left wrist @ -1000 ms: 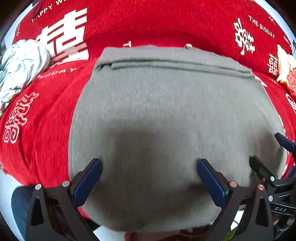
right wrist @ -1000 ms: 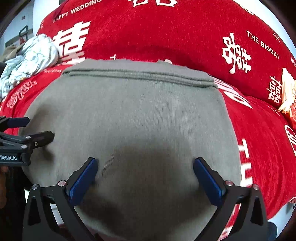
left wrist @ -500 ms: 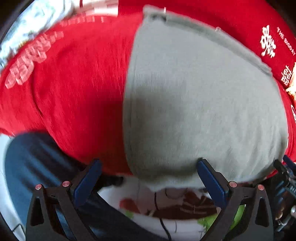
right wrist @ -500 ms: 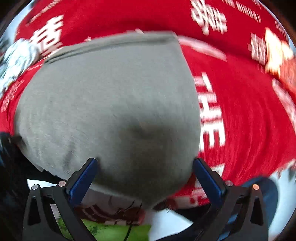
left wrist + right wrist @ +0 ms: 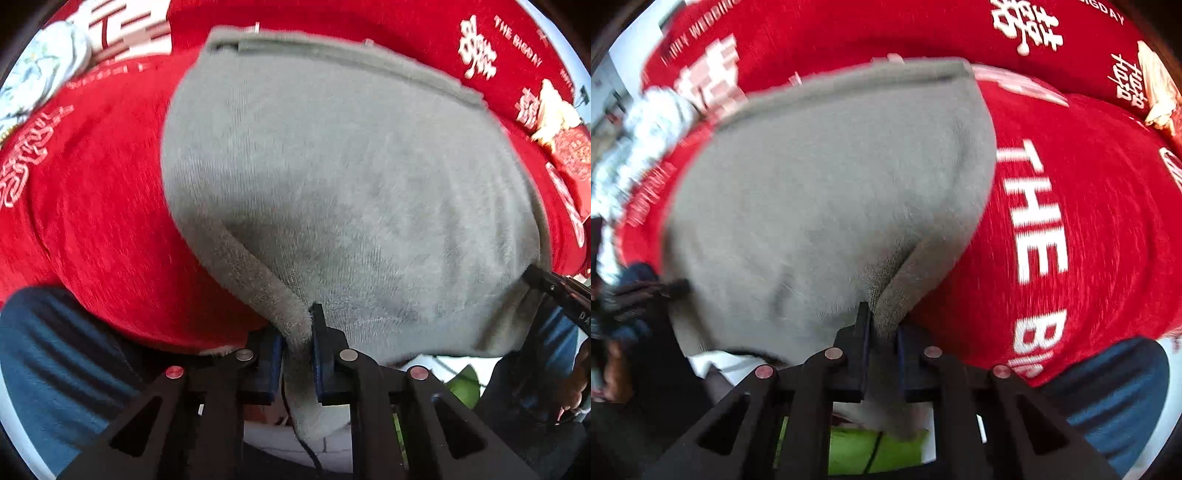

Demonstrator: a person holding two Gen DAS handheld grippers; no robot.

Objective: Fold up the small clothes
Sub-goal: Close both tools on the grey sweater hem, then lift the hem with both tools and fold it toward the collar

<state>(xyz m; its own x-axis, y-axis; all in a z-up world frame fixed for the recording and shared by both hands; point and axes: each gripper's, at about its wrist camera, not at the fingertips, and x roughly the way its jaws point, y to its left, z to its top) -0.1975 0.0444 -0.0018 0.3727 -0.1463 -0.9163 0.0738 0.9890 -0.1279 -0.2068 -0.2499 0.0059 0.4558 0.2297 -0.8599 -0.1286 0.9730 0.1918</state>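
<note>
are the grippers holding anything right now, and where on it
Both hold the grey garment by its near edge: left gripper at the near-left corner, right gripper at the near-right corner.

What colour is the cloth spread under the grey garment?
Red with white lettering, clearest in the right wrist view.

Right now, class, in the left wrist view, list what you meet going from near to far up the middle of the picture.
left gripper shut on the grey garment's near corner → grey garment spread flat → its folded far hem → red printed cloth beyond.
</note>
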